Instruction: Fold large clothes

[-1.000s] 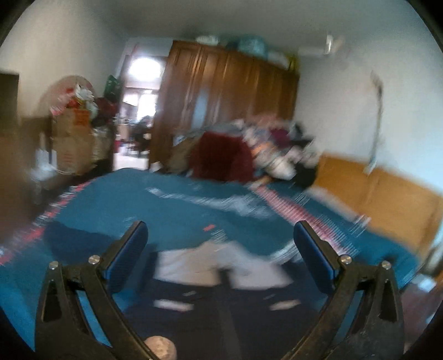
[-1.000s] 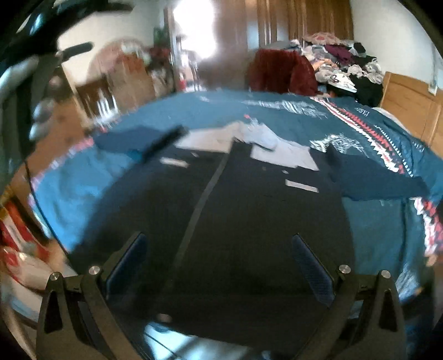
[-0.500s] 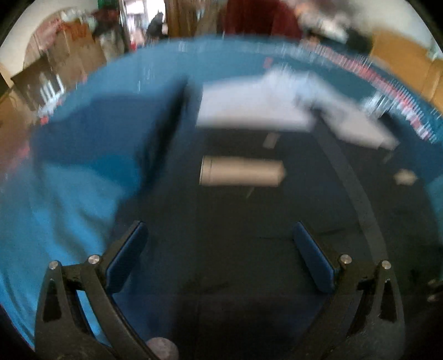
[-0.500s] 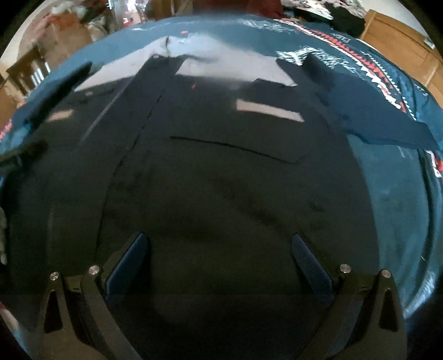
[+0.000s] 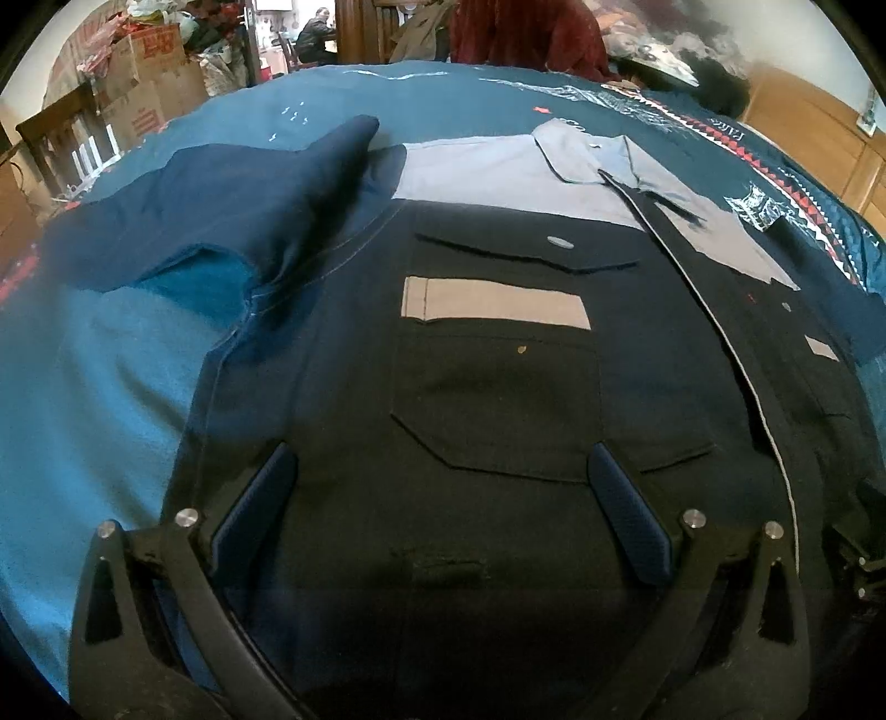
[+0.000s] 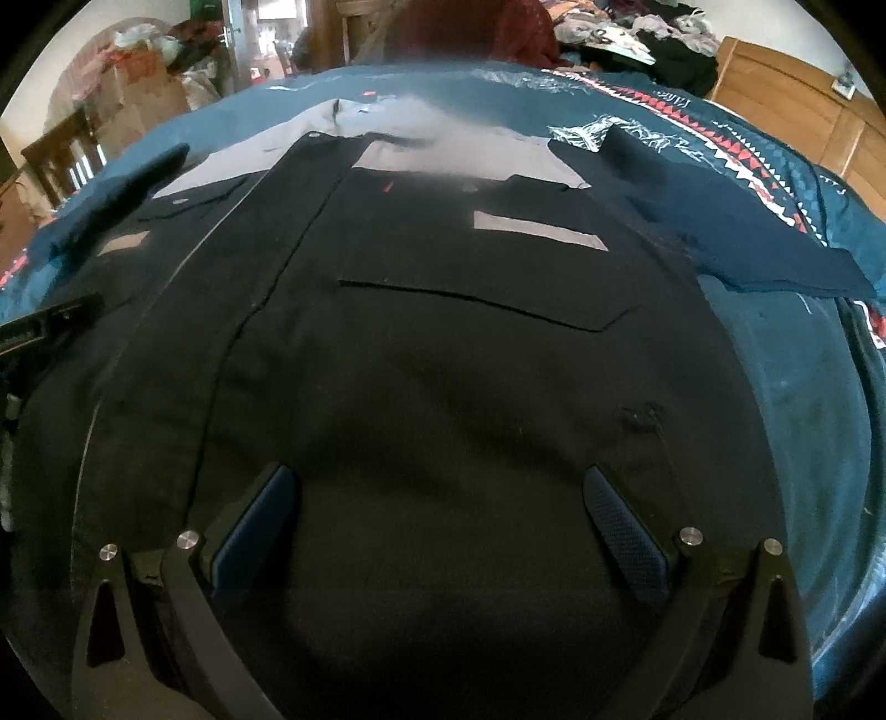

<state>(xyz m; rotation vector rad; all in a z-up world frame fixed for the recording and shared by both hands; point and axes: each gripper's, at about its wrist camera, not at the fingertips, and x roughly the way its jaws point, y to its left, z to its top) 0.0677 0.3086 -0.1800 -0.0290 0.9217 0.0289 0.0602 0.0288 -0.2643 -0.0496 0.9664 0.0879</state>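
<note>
A large dark navy work jacket [image 5: 498,399] with a grey yoke and collar, grey chest strips and flap pockets lies face up on a teal bedspread [image 5: 83,387]. Its left sleeve [image 5: 232,221] spreads out to the side, the other sleeve [image 6: 720,232] lies to the right. My left gripper [image 5: 437,487] hovers open low over the jacket's left front, below the chest pocket. My right gripper [image 6: 437,509] is open over the right front [image 6: 443,387]. Nothing is between either pair of fingers. The other gripper's black edge [image 6: 44,327] shows at the left of the right wrist view.
The bed has a wooden headboard [image 6: 786,111] at the right. A heap of clothes [image 5: 653,44] lies at the far end. Cardboard boxes [image 5: 155,77] and a wooden chair [image 5: 61,138] stand beyond the bed's left side. A person sits in the far doorway [image 5: 318,36].
Both grippers tilted down from the room view and came close above the jacket's lower front. Both stayed open. The jacket has not moved.
</note>
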